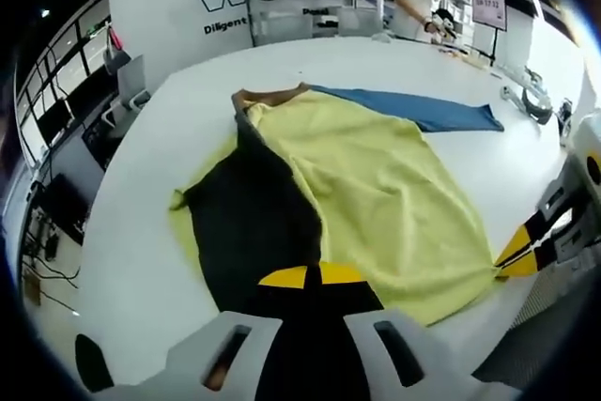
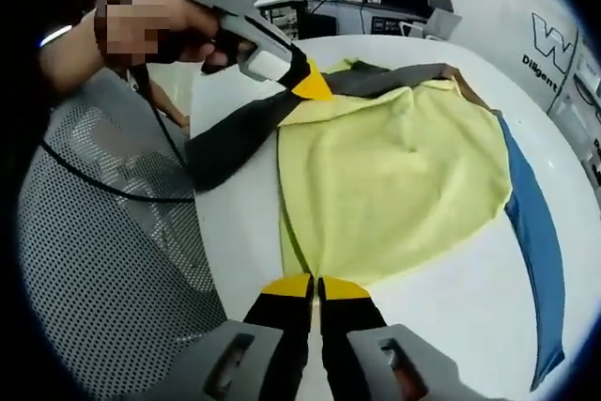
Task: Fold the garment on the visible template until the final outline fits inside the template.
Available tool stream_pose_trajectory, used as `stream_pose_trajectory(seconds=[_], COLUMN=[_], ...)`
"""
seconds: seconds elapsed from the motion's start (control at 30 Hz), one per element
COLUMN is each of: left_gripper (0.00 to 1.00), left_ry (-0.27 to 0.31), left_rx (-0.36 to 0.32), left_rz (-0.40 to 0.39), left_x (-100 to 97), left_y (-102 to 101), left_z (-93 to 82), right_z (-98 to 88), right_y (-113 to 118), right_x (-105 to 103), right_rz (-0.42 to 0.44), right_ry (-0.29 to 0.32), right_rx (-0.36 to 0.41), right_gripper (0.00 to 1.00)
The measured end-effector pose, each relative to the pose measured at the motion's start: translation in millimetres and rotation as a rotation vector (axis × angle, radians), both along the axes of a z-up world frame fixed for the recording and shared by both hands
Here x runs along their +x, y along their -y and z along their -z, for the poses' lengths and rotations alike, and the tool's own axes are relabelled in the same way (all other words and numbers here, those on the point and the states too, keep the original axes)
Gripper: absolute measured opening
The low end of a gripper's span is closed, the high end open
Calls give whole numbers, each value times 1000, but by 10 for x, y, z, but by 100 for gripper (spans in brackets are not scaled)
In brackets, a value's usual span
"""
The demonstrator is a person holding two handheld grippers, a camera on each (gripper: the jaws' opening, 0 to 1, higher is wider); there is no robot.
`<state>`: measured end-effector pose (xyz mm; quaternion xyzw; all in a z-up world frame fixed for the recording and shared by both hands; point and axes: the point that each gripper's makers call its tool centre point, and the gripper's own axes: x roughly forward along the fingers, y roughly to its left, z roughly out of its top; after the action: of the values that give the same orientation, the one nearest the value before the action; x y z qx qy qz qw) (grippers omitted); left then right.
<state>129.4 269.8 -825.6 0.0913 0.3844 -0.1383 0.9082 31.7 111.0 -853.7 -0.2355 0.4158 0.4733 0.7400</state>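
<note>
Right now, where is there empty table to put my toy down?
There is bare white table left of the black sleeve, and more past the blue template toward the far edge. In the right gripper view, a bare strip lies between the yellow garment and the template. It is crowded where the left gripper and right gripper pinch the cloth.

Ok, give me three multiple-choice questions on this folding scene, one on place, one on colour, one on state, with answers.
1. Where does the blue cloth lie? A on top of the shirt, B under the shirt's far side, C on the floor.
2. What colour is the shirt body? A red, B white, C yellow.
3. How do the right gripper jaws stand? A shut on the shirt's edge, B wide open, C hanging clear of the table.
Answers: B, it sticks out from beneath; C, pale yellow; A, tips closed at the hem.
</note>
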Motion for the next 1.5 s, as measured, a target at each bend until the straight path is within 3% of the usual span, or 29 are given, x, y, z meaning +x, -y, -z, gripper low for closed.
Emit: stream_pose_trajectory(seconds=[0.8, 1.17, 1.37, 1.5], left_gripper=[1, 1, 1, 1], left_ry=[1, -22, -21, -16], left_rx=[15, -9, 0, 9], left_rz=[-58, -95, -119, -135], left_x=[-62, -157, -180, -172], left_y=[-235, -324, -426, -540], left_z=[-50, -46, -75, -91], right_z=[4, 13, 58, 31], right_y=[528, 712, 900, 953], right_x=[-24, -62, -89, -77], right_rz=[-2, -23, -57, 0], right_ry=[-48, -76, -71, -102], right_rx=[-62, -71, -139, -104], right_gripper=[0, 0, 0, 0])
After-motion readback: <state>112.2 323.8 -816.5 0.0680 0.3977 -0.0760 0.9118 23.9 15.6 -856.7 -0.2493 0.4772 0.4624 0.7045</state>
